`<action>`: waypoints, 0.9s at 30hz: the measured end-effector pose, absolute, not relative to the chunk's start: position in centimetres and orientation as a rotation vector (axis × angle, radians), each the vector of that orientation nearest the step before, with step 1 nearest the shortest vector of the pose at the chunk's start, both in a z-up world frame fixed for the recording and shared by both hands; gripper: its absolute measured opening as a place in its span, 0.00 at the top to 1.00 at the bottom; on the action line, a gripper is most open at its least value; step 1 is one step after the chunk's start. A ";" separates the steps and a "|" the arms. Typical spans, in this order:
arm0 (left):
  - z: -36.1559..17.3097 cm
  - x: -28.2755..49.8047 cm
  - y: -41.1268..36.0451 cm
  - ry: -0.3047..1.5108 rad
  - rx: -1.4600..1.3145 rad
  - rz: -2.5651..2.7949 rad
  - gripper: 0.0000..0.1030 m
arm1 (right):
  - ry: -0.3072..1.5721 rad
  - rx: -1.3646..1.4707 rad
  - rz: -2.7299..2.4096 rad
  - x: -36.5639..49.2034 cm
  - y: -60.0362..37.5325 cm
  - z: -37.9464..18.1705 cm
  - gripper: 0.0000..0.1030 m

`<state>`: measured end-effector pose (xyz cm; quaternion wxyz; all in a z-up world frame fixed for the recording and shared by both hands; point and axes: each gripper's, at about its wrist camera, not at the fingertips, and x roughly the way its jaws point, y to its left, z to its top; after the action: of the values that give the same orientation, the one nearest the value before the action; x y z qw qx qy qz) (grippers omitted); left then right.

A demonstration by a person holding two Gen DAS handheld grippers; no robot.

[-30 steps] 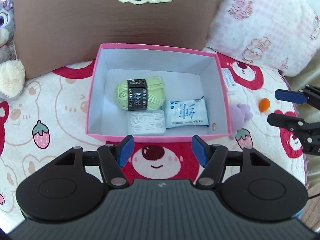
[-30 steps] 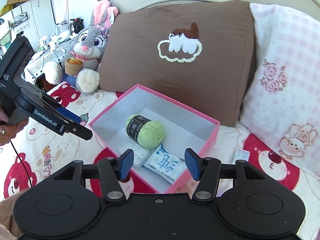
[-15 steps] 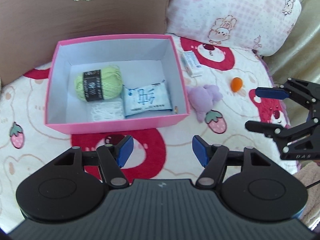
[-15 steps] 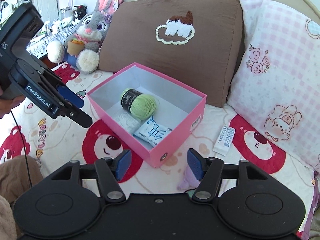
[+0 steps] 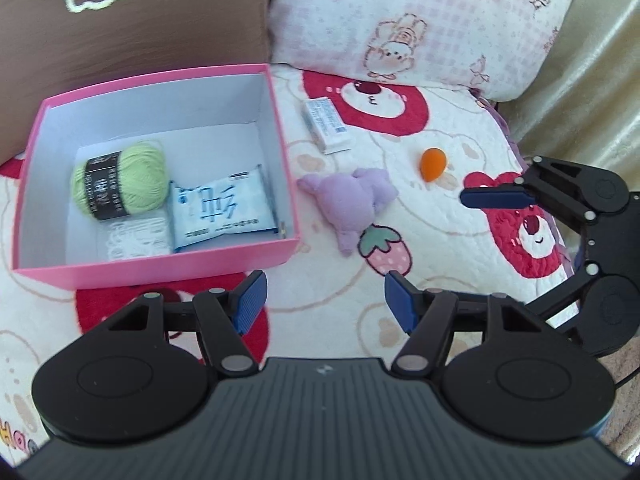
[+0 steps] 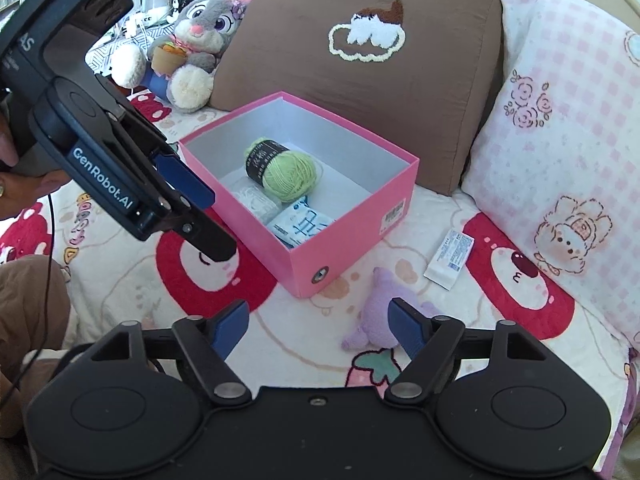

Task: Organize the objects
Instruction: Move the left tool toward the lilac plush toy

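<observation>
A pink box (image 5: 160,268) (image 6: 352,236) sits on the bed and holds a green yarn ball (image 5: 120,186) (image 6: 286,170), a blue-white packet (image 5: 222,210) (image 6: 300,226) and a white bundle (image 5: 136,240). Outside it lie a purple plush toy (image 5: 354,200) (image 6: 378,314), a white sachet (image 5: 328,124) (image 6: 450,258) and a small orange object (image 5: 433,163). My left gripper (image 5: 322,306) is open and empty, in front of the box's right corner. My right gripper (image 6: 318,324) is open and empty, just short of the plush toy, and also shows in the left wrist view (image 5: 496,198).
A brown pillow (image 6: 360,44) and a pink checked pillow (image 6: 560,128) stand behind the box. A grey rabbit plush (image 6: 200,36) sits at the far left. The bedspread (image 5: 440,248) has red bear prints.
Both grippers have shifted right, off the box, so the plush toy, sachet and orange object come into view. The right gripper has come closer to the plush toy. Both stay open.
</observation>
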<state>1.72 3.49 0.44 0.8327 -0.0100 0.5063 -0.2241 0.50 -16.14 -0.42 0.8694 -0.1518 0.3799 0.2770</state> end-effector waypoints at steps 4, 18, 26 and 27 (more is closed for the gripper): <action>0.0 2.5 1.4 1.063 -0.049 -0.522 0.38 | 0.802 -0.324 0.575 1.0 -16.8 -1.9 0.17; -2.2 5.8 -5.4 0.950 0.040 -0.495 0.39 | 0.712 -0.270 0.492 3.2 -19.4 -6.4 0.17; -6.6 9.3 -8.0 1.051 0.032 -0.486 0.53 | 0.730 -0.251 0.375 6.0 -20.8 -10.8 0.17; -7.2 9.7 -8.3 1.076 0.033 -0.472 0.55 | 0.735 -0.232 0.368 6.3 -21.1 -11.1 0.17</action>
<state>9.73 -8.34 -7.25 0.8321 0.0156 0.5077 -0.2226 6.31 -21.05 -11.15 0.9101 -0.1125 0.3566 0.1784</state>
